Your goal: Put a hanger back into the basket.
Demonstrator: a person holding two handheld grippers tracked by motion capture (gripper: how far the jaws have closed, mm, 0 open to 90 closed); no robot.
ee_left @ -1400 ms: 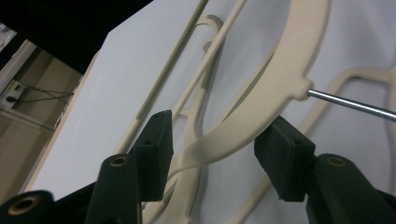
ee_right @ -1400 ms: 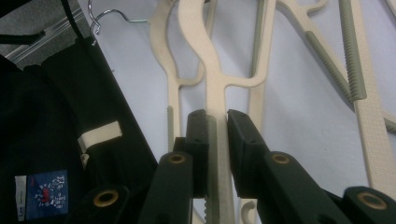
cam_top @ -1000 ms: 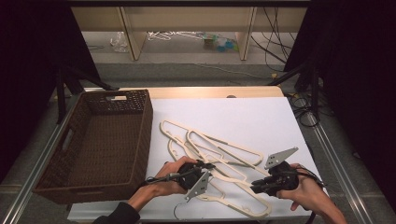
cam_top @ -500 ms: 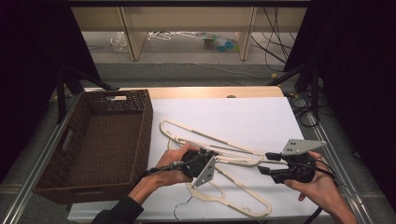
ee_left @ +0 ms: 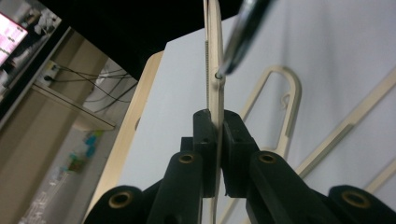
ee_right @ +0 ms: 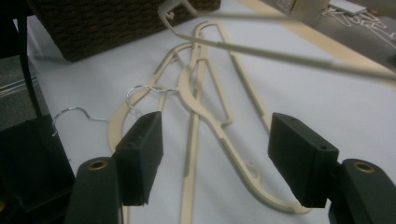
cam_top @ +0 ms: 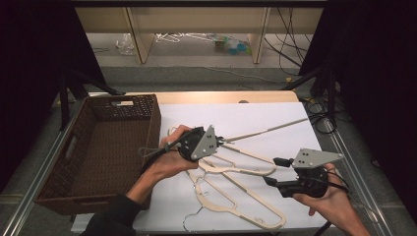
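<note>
Clamping a slim cream hanger (cam_top: 265,132) (matte plastic), left gripper (cam_top: 216,140) jaws, right gripper (cam_top: 271,171) jaws opening, empty.

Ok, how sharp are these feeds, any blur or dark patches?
High view: evenly lit white table, black surroundings, slightly soft. Left gripper view: the metal hook near the lens is blurred, the clamped hanger fairly sharp. Right gripper view: lifted hanger blurred across the top, lying hangers clearer.

cream plastic hanger (cam_top: 265,132) – lifted off the table, tilted upward.
</note>
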